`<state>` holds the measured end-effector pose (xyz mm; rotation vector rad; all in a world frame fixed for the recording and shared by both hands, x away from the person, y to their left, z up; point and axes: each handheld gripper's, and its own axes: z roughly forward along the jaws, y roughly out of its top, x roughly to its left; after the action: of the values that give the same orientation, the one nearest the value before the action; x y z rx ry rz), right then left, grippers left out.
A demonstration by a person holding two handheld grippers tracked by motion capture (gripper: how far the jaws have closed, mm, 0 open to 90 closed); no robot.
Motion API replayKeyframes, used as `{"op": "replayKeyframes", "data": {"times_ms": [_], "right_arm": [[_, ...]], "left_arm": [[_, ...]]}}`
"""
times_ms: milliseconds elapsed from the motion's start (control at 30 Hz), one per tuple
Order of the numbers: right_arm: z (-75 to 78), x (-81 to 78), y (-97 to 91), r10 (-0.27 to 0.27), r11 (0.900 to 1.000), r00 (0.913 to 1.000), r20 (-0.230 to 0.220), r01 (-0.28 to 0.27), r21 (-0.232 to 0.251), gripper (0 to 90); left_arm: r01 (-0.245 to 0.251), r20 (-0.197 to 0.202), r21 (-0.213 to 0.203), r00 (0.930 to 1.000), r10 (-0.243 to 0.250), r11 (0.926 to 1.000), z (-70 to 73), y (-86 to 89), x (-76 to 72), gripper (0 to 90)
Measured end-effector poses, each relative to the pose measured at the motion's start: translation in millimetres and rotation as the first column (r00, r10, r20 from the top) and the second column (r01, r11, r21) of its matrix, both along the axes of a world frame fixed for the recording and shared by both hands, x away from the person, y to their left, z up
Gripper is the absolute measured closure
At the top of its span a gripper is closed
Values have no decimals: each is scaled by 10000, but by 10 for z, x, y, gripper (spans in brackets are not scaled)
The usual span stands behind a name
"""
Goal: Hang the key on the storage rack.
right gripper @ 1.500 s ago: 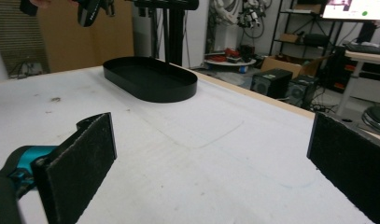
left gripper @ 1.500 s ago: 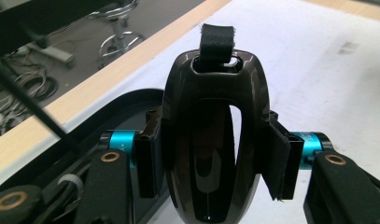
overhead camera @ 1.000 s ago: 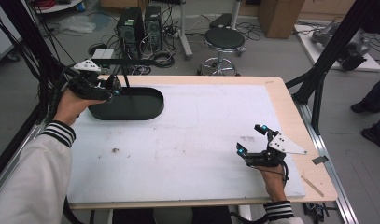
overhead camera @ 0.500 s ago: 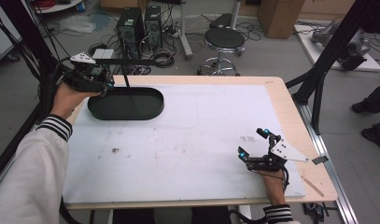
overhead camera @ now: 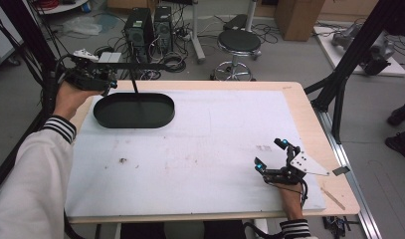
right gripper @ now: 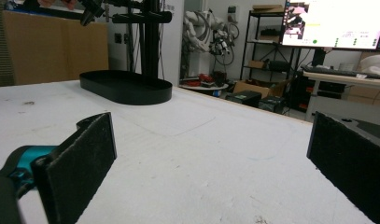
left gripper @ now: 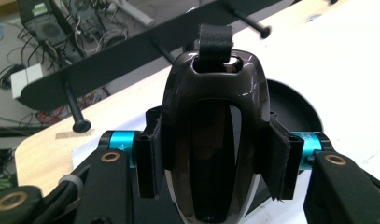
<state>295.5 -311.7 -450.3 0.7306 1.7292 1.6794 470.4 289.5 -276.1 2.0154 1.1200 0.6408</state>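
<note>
**Desk:** High view, first: where do the two grippers stand?

**Photographer:** At far left, the left gripper (overhead camera: 98, 79) is raised above the surface's (overhead camera: 205, 149) corner, just beyond the black oval tray (overhead camera: 134, 110), with a striped sleeve (overhead camera: 55, 127) behind it. The right gripper (overhead camera: 273, 155) rests near the front right edge, well apart from the tray. From up here the thing in the left gripper is too small to make out.

**Desk:** And the left gripper view?

**Photographer:** That settles it. The left gripper (left gripper: 214, 154) is clenched on a glossy dark brown computer mouse (left gripper: 214, 140), both pads pressed to its sides, its narrow end pointing away from the camera. A black strap loop (left gripper: 215, 41) sticks out of a slot at that far end. The tray's rim (left gripper: 295, 105) peeks out behind the mouse, and a black rack bar with pegs (left gripper: 131, 51) crosses the frame above, over the pale wood edge.

**Desk:** The right gripper view?

**Photographer:** The right gripper (right gripper: 211, 158) is released, its two black pads (right gripper: 92, 149) wide apart with bare white surface between them. Across the surface sits the tray (right gripper: 127, 87) with the black stand (right gripper: 148, 37) rising behind it. A lit monitor (right gripper: 334, 23) and shelving fill the far room.
</note>
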Motion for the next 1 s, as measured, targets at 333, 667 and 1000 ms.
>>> {"op": "replayKeyframes", "data": {"times_ms": [333,667,1000], "right_arm": [[-26,-13,3,-81,10000,9999,96,81,-4,3],[-29,-19,2,-90,10000,9998,199,90,-14,3],[-30,-20,-2,-155,9999,9997,168,154,55,3]], "left_arm": [[-132,18,133,9999,131,9998,56,-28,103,487],[-376,-79,322,9992,379,9988,66,-34,181,487],[-403,39,331,9992,402,9986,143,-71,253,487]]}}
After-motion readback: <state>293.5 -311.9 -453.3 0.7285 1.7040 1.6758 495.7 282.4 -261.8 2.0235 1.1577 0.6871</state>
